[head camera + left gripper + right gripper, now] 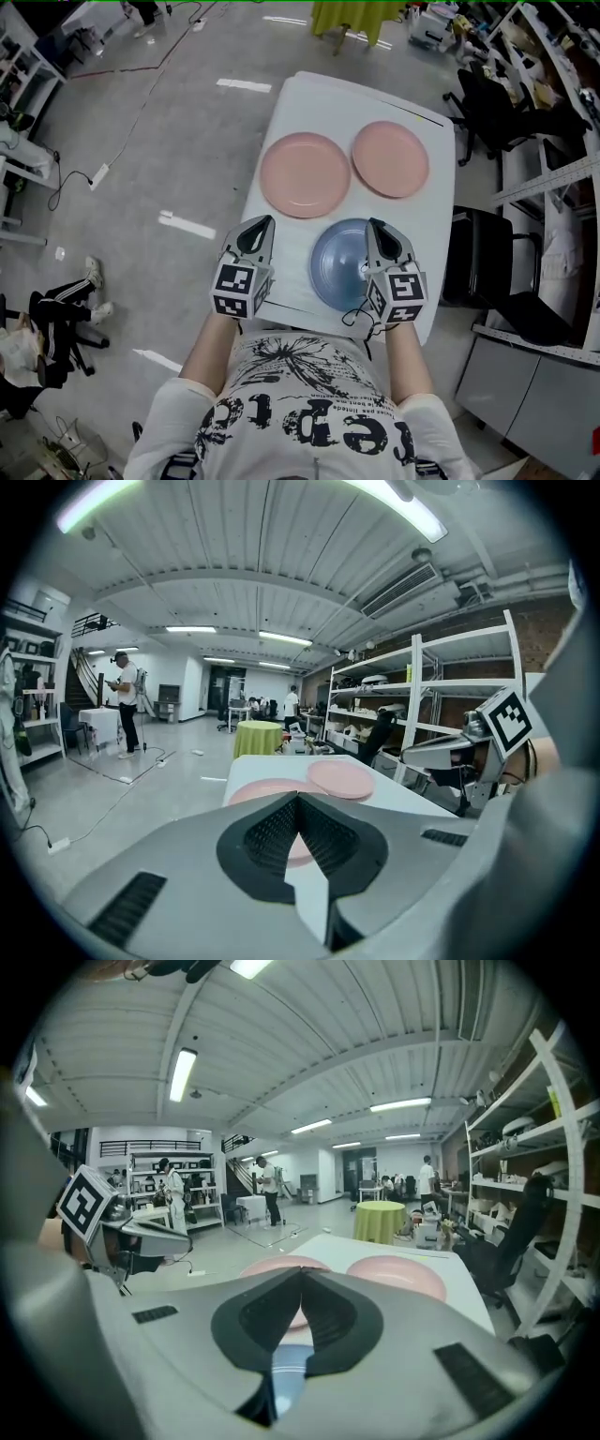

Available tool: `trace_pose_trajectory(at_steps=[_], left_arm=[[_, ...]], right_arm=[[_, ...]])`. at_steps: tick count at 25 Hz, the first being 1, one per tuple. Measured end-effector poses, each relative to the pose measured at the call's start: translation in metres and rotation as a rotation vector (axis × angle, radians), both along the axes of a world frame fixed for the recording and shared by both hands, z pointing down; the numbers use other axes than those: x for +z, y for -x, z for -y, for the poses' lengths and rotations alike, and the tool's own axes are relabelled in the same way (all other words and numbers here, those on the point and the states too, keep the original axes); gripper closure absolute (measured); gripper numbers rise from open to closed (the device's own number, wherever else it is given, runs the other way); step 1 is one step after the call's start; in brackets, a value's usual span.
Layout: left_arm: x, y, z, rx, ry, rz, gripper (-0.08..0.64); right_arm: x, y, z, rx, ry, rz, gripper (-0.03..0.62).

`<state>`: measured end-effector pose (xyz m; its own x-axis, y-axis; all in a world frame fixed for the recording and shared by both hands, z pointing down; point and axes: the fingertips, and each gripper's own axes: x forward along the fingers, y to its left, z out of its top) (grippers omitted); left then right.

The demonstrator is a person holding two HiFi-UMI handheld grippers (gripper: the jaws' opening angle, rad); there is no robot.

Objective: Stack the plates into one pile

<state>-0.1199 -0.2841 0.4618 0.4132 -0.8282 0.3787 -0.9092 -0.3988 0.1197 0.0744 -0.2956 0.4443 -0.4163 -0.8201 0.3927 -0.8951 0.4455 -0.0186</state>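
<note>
Left gripper (263,223) closed, empty, at left edge of table (323,98). Right gripper (375,226) closed, empty, overhanging blue plate (337,267) at near edge. Left pink plate (305,174) and right pink plate (390,158) lie just beside each other beyond it. Black chair (489,111) stands right of table.

Left gripper (259,225) and right gripper (376,228) held side by side, forearms extended forward, both tilted slightly downward, fingers closed together, empty.
</note>
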Motion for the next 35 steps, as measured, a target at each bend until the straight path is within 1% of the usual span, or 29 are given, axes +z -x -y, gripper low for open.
trace_pose_trajectory(at_steps=[2,5,9,12,13,14,15,17,21,25,26,30,34,35], left_arm=[[0.005,-0.009,0.017,0.0,0.012,0.004,0.554],[0.017,-0.021,0.04,0.003,0.058,-0.004,0.554],[0.031,-0.016,0.07,0.005,0.112,0.042,0.554],[0.043,-0.008,0.092,-0.027,0.154,0.061,0.554],[0.049,-0.005,0.098,-0.042,0.175,0.054,0.552],[0.056,-0.003,0.103,-0.052,0.199,0.044,0.524],[0.063,-0.001,0.108,-0.056,0.224,0.034,0.483],[0.079,0.005,0.116,-0.061,0.276,0.024,0.448],[0.108,0.026,0.129,-0.107,0.35,0.02,0.42],[0.127,0.04,0.141,-0.149,0.406,0.006,0.4],[0.132,0.043,0.144,-0.155,0.421,0.005,0.382],[0.149,0.052,0.153,-0.196,0.472,-0.013,0.38],[0.165,0.054,0.16,-0.194,0.517,-0.051,0.383],[0.169,0.055,0.161,-0.195,0.526,-0.059,0.396]], right_arm=[[0.009,-0.008,0.023,-0.004,0.035,-0.009,0.584],[0.027,-0.017,0.055,-0.009,0.087,-0.018,0.584],[0.054,-0.016,0.094,0.007,0.178,-0.037,0.584],[0.077,-0.015,0.117,0.024,0.248,-0.076,0.584],[0.085,-0.015,0.123,0.027,0.267,-0.086,0.577],[0.093,-0.014,0.129,0.03,0.285,-0.09,0.538],[0.101,-0.013,0.134,0.034,0.303,-0.088,0.51],[0.114,-0.011,0.142,0.047,0.34,-0.074,0.495],[0.14,-0.003,0.152,0.057,0.408,-0.052,0.494],[0.158,0.001,0.157,0.052,0.454,-0.055,0.495],[0.162,0.003,0.159,0.052,0.464,-0.057,0.495],[0.175,0.008,0.165,0.061,0.5,-0.046,0.494],[0.185,0.013,0.173,0.076,0.529,-0.025,0.494],[0.188,0.015,0.175,0.077,0.535,-0.026,0.495]])
